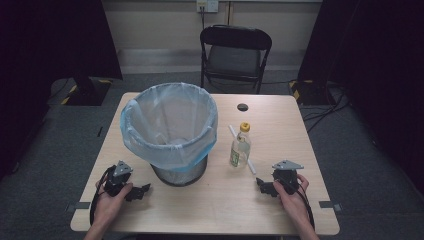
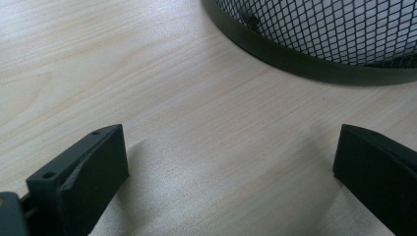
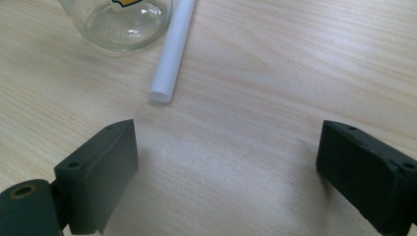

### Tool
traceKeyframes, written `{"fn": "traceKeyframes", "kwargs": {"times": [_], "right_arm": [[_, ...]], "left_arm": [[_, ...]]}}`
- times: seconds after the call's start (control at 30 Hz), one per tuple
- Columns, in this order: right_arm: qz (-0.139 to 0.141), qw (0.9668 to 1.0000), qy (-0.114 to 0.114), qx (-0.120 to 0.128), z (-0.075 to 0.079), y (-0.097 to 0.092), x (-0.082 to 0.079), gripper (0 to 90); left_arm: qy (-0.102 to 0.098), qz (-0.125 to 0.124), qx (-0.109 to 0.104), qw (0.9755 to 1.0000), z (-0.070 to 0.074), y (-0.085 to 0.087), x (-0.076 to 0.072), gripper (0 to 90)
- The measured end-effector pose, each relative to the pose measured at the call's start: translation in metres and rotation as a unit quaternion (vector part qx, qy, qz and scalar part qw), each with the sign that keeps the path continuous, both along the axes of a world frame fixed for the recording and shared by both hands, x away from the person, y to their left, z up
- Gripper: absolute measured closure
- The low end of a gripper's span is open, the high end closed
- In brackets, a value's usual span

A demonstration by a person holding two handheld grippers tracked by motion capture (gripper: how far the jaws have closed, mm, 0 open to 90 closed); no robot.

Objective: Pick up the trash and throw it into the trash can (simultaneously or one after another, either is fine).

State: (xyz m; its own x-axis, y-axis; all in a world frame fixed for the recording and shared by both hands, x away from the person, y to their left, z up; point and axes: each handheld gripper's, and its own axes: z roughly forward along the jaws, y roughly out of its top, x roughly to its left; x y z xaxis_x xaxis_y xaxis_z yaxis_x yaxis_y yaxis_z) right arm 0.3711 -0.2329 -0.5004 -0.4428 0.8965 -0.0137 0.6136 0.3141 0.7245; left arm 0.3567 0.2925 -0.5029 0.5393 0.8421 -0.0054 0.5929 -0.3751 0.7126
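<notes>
A black mesh bin [image 1: 177,172] lined with a pale blue bag [image 1: 170,125] stands on the wooden table [image 1: 220,210], left of centre. To its right stands a small clear bottle [image 1: 240,146] with a yellow cap, and a white tube [image 1: 248,160] lies beside it. My left gripper [image 1: 145,189] rests on the table near the bin's base [image 2: 314,64], jaws wide apart over bare wood. My right gripper [image 1: 260,184] rests at the front right, open, with the white tube's end [image 3: 169,59] and the bottle's base [image 3: 120,22] just ahead of its jaws.
A black folding chair [image 1: 235,50] stands behind the table. A round cable hole [image 1: 242,107] sits in the tabletop behind the bottle. Dark curtains hang at both sides, and cables lie on the floor at the right.
</notes>
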Motion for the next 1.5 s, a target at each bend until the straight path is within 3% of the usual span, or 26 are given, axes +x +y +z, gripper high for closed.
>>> {"fn": "traceKeyframes", "kwargs": {"times": [0.43,0.6,0.77,0.83,1.03,1.13,1.2,1.5], "right_arm": [[0.001,1.0,0.0,0.0,0.0,0.0,0.0,8.2],[-0.006,1.0,0.0,0.002,0.003,-0.003,0.0,15.7],[0.002,0.9993,0.021,0.03,0.007,-0.007,0.001,15.6],[0.001,0.9993,0.024,0.028,0.009,-0.008,0.0,16.6],[0.021,0.9992,0.011,0.032,0.024,-0.005,-0.001,16.6],[0.045,0.9987,0.004,0.026,0.032,0.002,-0.002,21.8],[0.067,0.9974,0.0,0.027,0.036,0.008,-0.001,20.4],[0.112,0.993,-0.017,0.034,0.05,0.039,0.02,17.3]], "left_arm": [[0.0,0.0,0.0,1.0,0.0,0.0,0.0,0.0],[0.0,0.001,0.0,1.0,0.0,0.0,0.0,0.0],[0.0,0.001,0.0,1.0,0.0,0.0,0.0,0.0],[0.0,0.001,0.0,1.0,0.0,0.0,0.0,0.0],[0.0,0.001,0.0,1.0,0.0,0.0,0.0,0.0],[0.0,0.001,0.0,1.0,0.0,0.0,0.0,0.0],[0.0,0.001,0.0,1.0,0.0,0.0,0.0,0.0],[0.0,0.001,0.0,1.0,0.0,0.0,0.0,0.0]]}}
